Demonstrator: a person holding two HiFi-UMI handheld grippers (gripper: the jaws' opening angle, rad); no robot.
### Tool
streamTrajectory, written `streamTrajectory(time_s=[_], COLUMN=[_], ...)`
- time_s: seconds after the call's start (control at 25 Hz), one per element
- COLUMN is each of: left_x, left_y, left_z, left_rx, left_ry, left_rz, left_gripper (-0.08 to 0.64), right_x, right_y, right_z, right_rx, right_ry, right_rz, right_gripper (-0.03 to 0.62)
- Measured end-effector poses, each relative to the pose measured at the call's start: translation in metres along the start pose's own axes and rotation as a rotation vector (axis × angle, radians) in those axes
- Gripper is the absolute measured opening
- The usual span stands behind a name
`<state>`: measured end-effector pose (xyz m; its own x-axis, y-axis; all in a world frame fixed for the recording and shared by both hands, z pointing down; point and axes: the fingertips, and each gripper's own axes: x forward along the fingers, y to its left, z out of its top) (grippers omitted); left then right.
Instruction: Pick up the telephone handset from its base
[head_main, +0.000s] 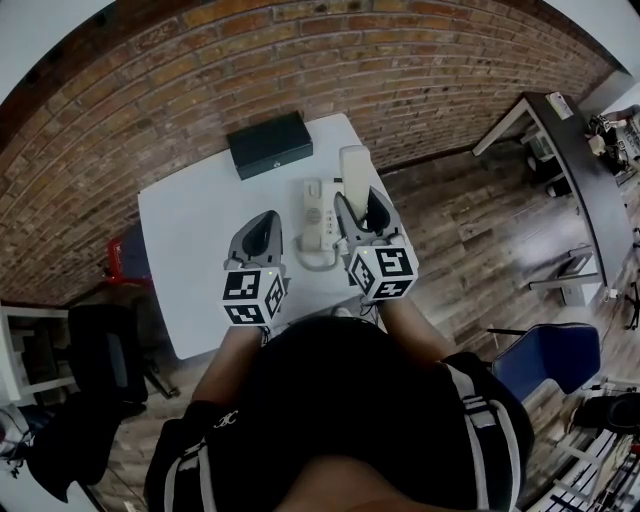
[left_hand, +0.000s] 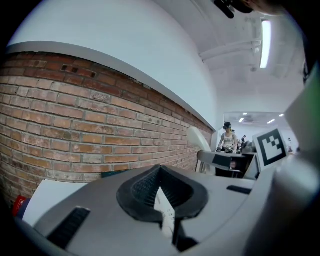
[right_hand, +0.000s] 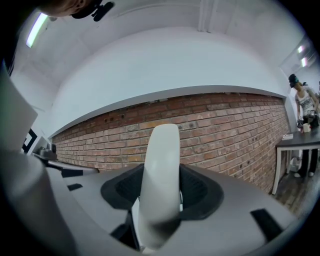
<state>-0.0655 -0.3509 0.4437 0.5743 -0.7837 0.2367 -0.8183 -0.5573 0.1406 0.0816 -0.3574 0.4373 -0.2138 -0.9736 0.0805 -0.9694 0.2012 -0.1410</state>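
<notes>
Worktop: white, square-cornered, set against a brick wall; it carries all items listed below.
Left gripper: held low over the worktop's near left part, just left of the telephone base and apart from it.
Left gripper, jaws: narrow. In the left gripper view the tips meet and only a thin wedge of gap stays behind them, with a pale sliver of something beyond showing through. Nothing is gripped.
Black box: flat and rectangular, at the far edge of the worktop, beyond both grippers and well clear of them.
Telephone base: off-white, lying flat mid-worktop between the two grippers, long side pointing away from the person; its cradle is vacant.
Cord: pale loop at the near end of the base.
Handset: off-white, lifted off the base and standing upright, tilted slightly, just right of the base; also in sight at the right of the left gripper view.
Right gripper: raised beside the base's right edge.
Right gripper, jaws: spread to the handset's width and closed on it; the right gripper view shows the handset clamped on both sides and rising above the tips.
Dark desk: far right, on the wood floor, apart from the worktop.
</notes>
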Motion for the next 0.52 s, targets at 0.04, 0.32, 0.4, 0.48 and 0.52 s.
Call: streamTrajectory(time_s=[0.04,0.32,0.4,0.48,0.52], left_x=[-0.0001,-0.002,-0.0028,-0.0031,-0.0032], left_y=[-0.0004,-0.0014,-0.0015,-0.0015,-0.0015], left_z=[0.0,-0.0027,-0.0042,-0.0053,-0.0058], left_rx=[0.0,-0.002,-0.003,-0.005,-0.007], left_ry=[0.001,0.005,0.008,0.009,0.009], left_rz=[-0.001,-0.001,-0.001,-0.001,-0.001], left_gripper=[-0.003,-0.002,-0.003,-0.002,-0.003], right_x=[-0.0004,-0.0027,-0.0028,-0.0029,-0.0029], right_y=[-0.0007,-0.0028,-0.002,-0.0012,-0.0009], right_z=[-0.0004,-0.0069,-0.0079,-0.0082,-0.0083], right_rx=[0.003,0.024,0.034,0.035,0.036], right_ry=[0.002,0.019,0.023,0.025,0.026], right_rz=[-0.004,-0.014,-0.011,-0.01,-0.009], right_gripper=[0.204,0.204,0.204,0.204,0.204])
